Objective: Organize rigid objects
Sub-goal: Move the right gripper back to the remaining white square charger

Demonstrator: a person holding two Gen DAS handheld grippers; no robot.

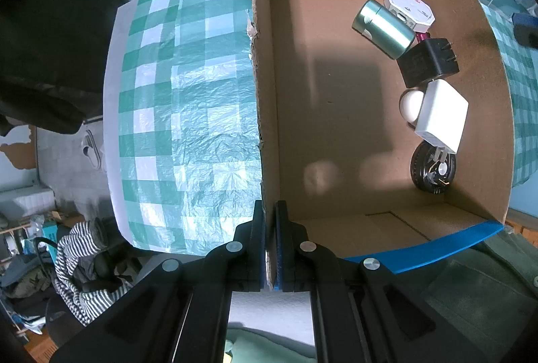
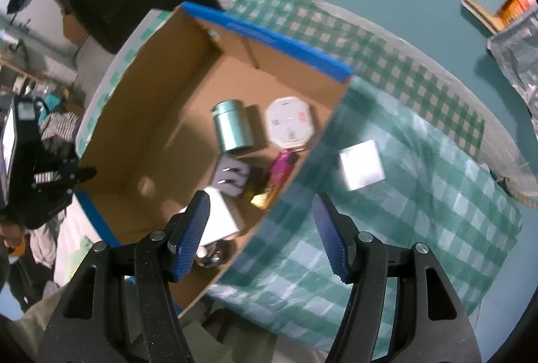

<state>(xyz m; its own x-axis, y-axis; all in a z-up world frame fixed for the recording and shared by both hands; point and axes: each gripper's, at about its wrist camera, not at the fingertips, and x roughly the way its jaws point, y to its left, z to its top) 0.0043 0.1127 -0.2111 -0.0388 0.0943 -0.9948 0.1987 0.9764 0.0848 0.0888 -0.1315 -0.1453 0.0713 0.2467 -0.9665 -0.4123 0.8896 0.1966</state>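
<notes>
Cardboard box (image 1: 336, 110) is what my left hand-held gripper (image 1: 270, 248) has hold of: its blue-padded fingers are clenched on the box's torn side wall, one finger inside and one outside. My right hand-held gripper (image 2: 260, 235) hangs released above the box's opposite wall, fingers spread wide with nothing between them.

I see the box as brown and open-topped, with blue-edged end walls and a round hole in the far one. Along the wall farthest from my left hand-held gripper lie a teal metal tin (image 1: 383, 28) on its side, a white octagonal case (image 1: 408, 8), a black plug adapter (image 1: 428, 62), a white ball (image 1: 412, 105), a white charger block (image 1: 442, 115) and a black round object (image 1: 433, 169), crowded together and mostly touching. Something pink (image 2: 284, 166) lies near the case.

Outside the box, on the green checked cloth (image 2: 420, 194) over the desk, sits a white square object (image 2: 361, 164), blurred.
</notes>
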